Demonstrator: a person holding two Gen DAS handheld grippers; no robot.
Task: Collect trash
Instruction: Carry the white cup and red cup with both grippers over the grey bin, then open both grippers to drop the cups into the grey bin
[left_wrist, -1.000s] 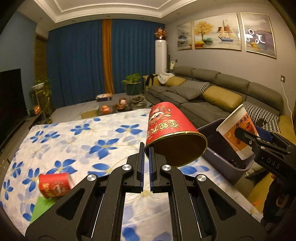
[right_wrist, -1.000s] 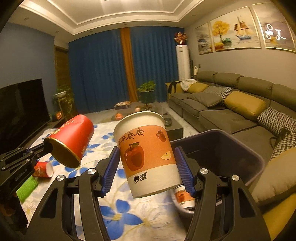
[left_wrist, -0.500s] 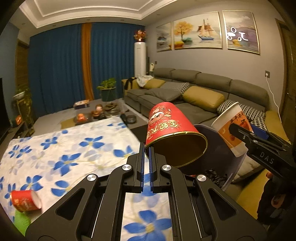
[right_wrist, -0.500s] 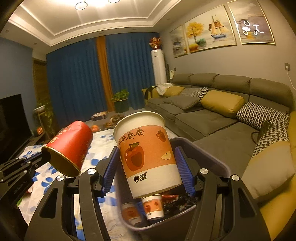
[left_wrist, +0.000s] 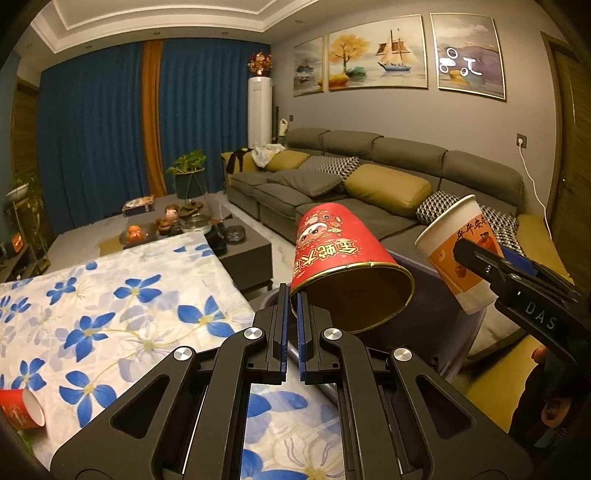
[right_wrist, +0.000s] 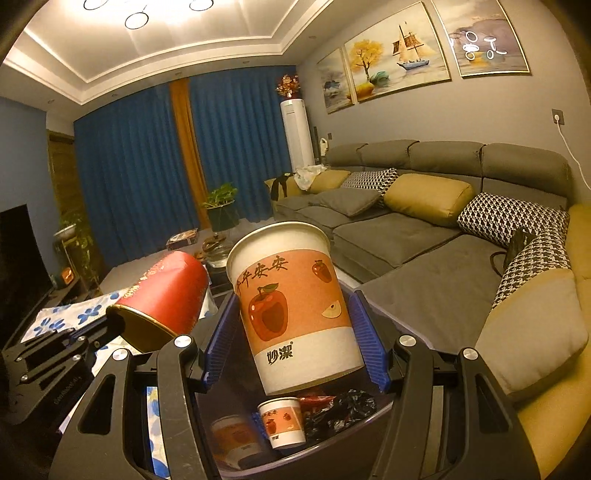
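**Carrying two cups to the bin, one more left on the table**

Holding a red cup (left_wrist: 343, 266) by its rim, the left gripper (left_wrist: 292, 317) has its jaws pinched nearly shut on the thin wall. The cup lies tilted, base pointing up and away toward the sofa (left_wrist: 369, 173), open mouth facing down and back over the near edge of the bin (right_wrist: 373, 413). The right gripper (right_wrist: 291, 343) clamps an apple cup (right_wrist: 291, 314) across its body, jaws fairly wide; that cup stands nearly upright, mouth up, hanging above the bin's middle. Inside the bin lie at least two small cups (right_wrist: 282, 421) and dark wrappers (right_wrist: 340, 406), so part of the job looks done. Neither held cup is released yet. Another red cup (left_wrist: 20, 408) lies on its side near the table's (left_wrist: 110, 302) left edge, waiting.
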